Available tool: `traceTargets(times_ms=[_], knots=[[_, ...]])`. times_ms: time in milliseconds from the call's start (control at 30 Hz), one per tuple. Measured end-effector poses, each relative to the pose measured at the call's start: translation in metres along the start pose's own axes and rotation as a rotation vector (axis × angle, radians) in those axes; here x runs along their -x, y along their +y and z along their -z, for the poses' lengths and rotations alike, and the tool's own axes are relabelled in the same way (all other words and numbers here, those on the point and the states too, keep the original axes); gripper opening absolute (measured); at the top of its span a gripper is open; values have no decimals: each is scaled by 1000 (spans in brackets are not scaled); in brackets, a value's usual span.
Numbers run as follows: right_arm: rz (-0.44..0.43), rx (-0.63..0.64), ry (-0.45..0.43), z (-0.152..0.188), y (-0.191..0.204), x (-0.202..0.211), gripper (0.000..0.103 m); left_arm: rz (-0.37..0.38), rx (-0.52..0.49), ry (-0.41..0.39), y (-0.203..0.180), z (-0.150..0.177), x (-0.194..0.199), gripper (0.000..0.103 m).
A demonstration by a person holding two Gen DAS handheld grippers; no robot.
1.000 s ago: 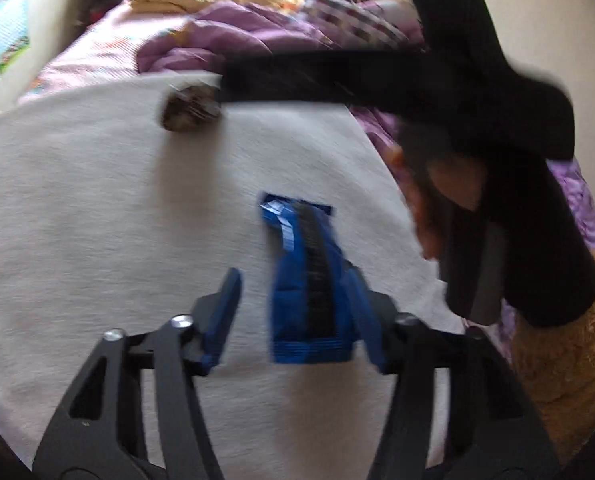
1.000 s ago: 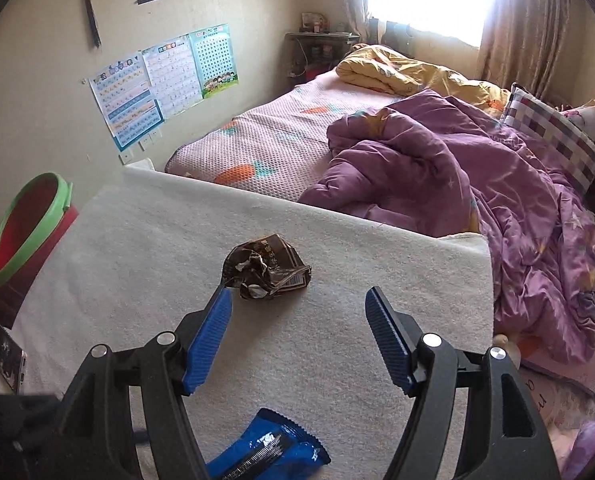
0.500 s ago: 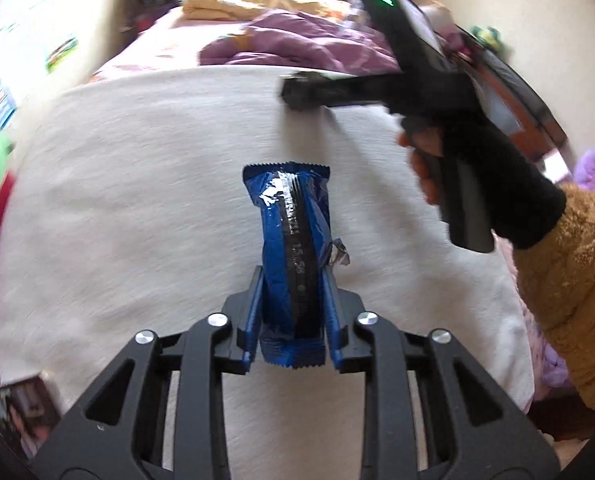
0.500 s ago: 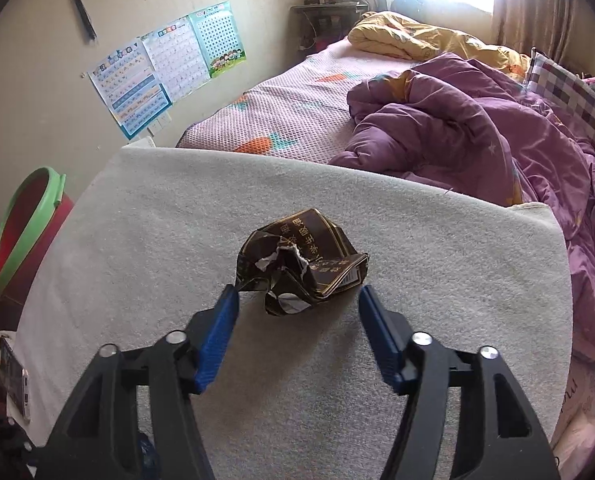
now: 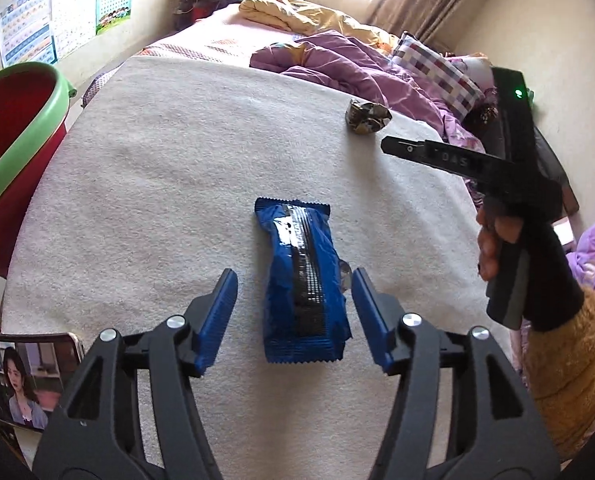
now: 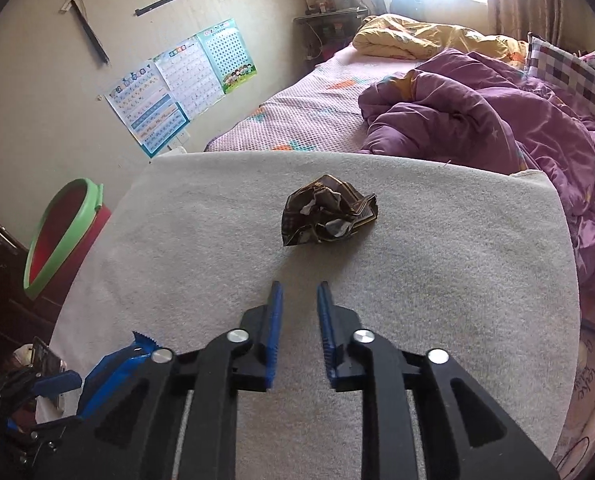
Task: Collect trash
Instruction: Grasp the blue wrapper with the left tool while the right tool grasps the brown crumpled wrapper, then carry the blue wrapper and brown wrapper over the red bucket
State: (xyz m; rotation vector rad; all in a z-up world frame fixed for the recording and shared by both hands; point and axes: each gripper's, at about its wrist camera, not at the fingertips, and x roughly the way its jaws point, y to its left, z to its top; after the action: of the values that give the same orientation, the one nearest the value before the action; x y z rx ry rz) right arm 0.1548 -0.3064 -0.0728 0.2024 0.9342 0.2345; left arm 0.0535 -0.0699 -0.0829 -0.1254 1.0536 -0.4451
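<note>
A blue snack wrapper (image 5: 301, 280) lies on the white cloth-covered table (image 5: 169, 168) between the pads of my left gripper (image 5: 293, 276). Its jaws are opening and neither pad touches the wrapper. A crumpled brown wrapper (image 6: 329, 212) sits farther back on the cloth, a short way ahead of my right gripper (image 6: 300, 286). The right jaws stand a narrow gap apart, are opening, and hold nothing. The brown wrapper (image 5: 367, 116) also shows in the left wrist view near the table's far right edge. The blue wrapper (image 6: 113, 364) shows at the right wrist view's lower left.
A red bin with a green rim (image 5: 13, 132) stands off the table's left side. A phone (image 5: 21, 380) rests at the near left corner. Beyond the table is a bed with a purple quilt (image 6: 477, 120). A person's hand (image 5: 493, 240) grips the right tool.
The left jaws, shut on the blue wrapper half a second ago, have spread off it. The right gripper has drawn back from around the brown wrapper and its jaws have narrowed.
</note>
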Motion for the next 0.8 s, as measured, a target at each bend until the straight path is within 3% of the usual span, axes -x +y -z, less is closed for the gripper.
traceTargets(times_ms=[233, 333, 367, 433, 500, 567, 800], knots=[[42, -7, -80, -30, 6, -5, 59, 2, -7, 23, -5, 0, -12, 57], [62, -8, -66, -39, 6, -25, 59, 6, -6, 50, -5, 2, -21, 55], [73, -3, -52, -41, 6, -32, 60, 2, -7, 59, -5, 3, -24, 50], [98, 16, -7, -41, 9, -46, 46, -1, -7, 73, -5, 4, -28, 43], [95, 21, -20, -38, 11, -45, 45, 2, 3, 76, -3, 6, -29, 31], [73, 17, -40, -36, 9, -41, 45, 14, 32, 67, 2, 8, -27, 28], [28, 50, -96, -26, 32, -10, 45, -60, 41, -48, 7, 7, 4, 26]])
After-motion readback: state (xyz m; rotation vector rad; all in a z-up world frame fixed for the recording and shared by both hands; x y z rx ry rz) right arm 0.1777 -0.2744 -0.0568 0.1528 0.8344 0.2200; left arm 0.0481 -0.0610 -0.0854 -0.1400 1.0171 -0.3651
